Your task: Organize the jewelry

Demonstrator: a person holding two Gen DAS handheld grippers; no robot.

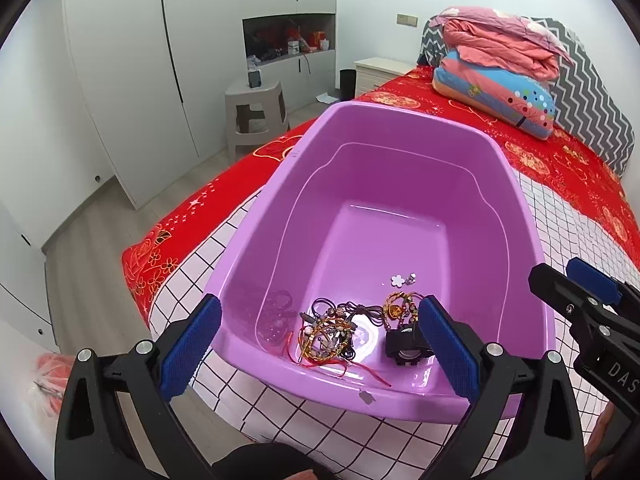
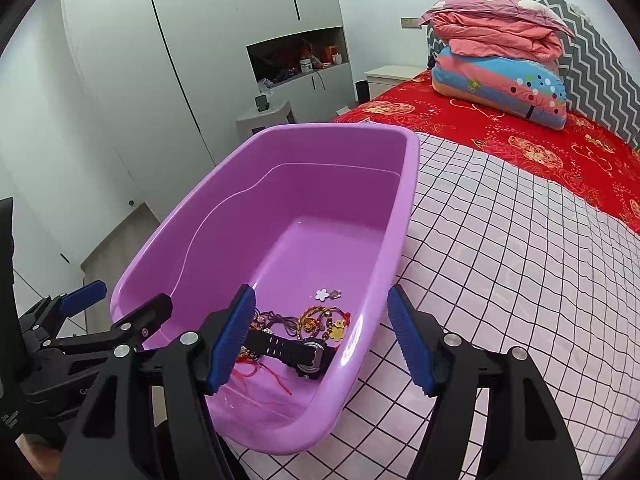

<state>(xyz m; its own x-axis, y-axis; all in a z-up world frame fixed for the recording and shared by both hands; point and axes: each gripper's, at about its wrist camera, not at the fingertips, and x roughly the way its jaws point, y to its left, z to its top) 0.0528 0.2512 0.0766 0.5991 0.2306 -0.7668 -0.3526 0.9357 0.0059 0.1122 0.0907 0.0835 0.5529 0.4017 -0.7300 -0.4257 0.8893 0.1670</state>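
A purple plastic tub (image 1: 360, 128) stands on a white grid-patterned cloth on the bed; it also shows in the right wrist view (image 2: 404, 216). Inside at its near end lie a tangle of bracelets and cords (image 1: 328, 334), a gold charm bracelet (image 1: 394, 308), a black watch (image 1: 402, 346) and a small white flower piece (image 1: 397, 279). In the right wrist view I see the watch (image 2: 292, 350) and the flower piece (image 2: 322, 294). My left gripper (image 1: 320, 348) is open and empty over the tub's near rim. My right gripper (image 2: 322, 344) is open and empty, straddling the tub's right wall.
The grid cloth (image 2: 500, 260) covers the near part of a bed with a red sheet (image 1: 560, 160). Folded quilts (image 1: 500, 64) lie at the headboard. A grey stool (image 1: 256, 116) and white wardrobes (image 1: 120, 80) stand on the left. The bed edge drops off on the left.
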